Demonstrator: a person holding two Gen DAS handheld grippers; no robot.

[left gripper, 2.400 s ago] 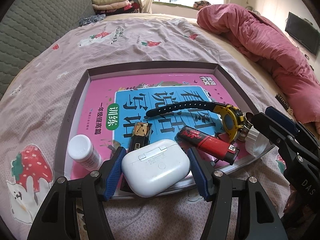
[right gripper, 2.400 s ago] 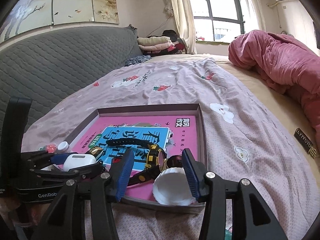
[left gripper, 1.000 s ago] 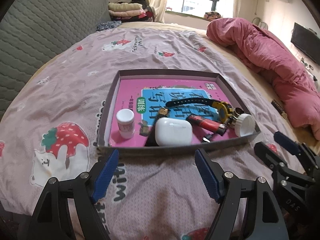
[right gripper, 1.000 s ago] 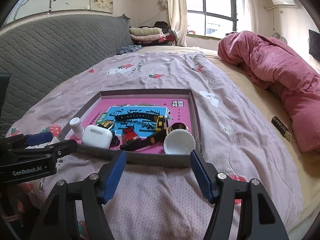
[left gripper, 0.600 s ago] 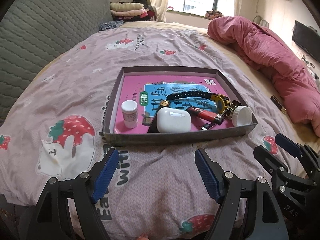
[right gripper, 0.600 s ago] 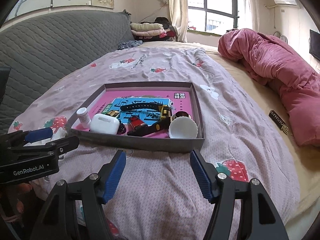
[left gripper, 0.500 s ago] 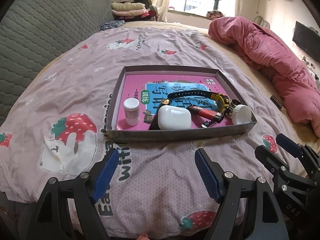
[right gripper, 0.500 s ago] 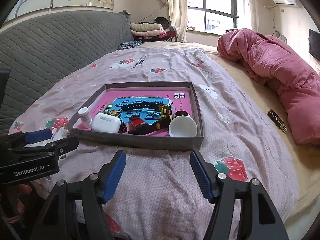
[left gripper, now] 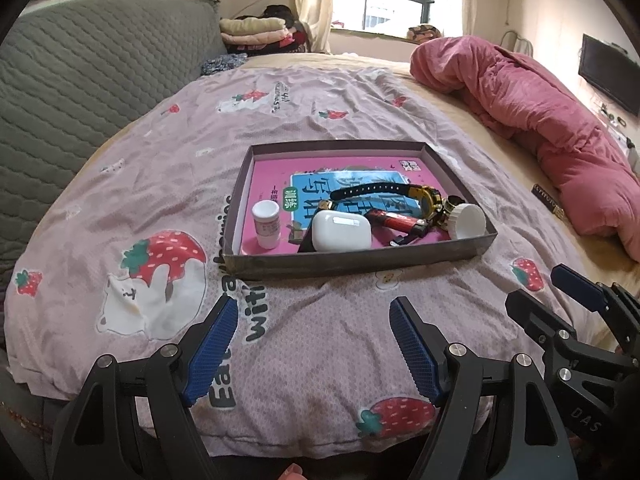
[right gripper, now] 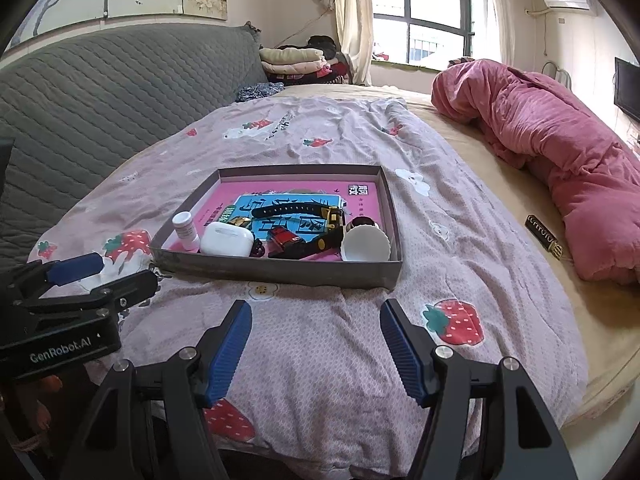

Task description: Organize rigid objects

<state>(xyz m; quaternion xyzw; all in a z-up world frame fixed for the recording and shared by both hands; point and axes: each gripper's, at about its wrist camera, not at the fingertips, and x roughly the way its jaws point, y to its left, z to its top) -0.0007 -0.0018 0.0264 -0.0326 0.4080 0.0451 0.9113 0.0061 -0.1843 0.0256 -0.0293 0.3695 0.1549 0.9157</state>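
Note:
A shallow grey box with a pink book in its bottom sits on the bed. In it lie a white earbud case, a small white bottle, a black and yellow watch, a red lighter and a white jar. My left gripper is open and empty, well short of the box. My right gripper is open and empty too, also in front of the box.
The bed has a pink sheet with strawberry prints. A rolled red quilt lies at the right. A small dark object lies on the sheet beside it. A grey quilted headboard runs along the left. Folded clothes sit far back.
Both grippers let go of the earbud case and the white jar inside the box, opened, and pulled back from the box toward the bed's near edge.

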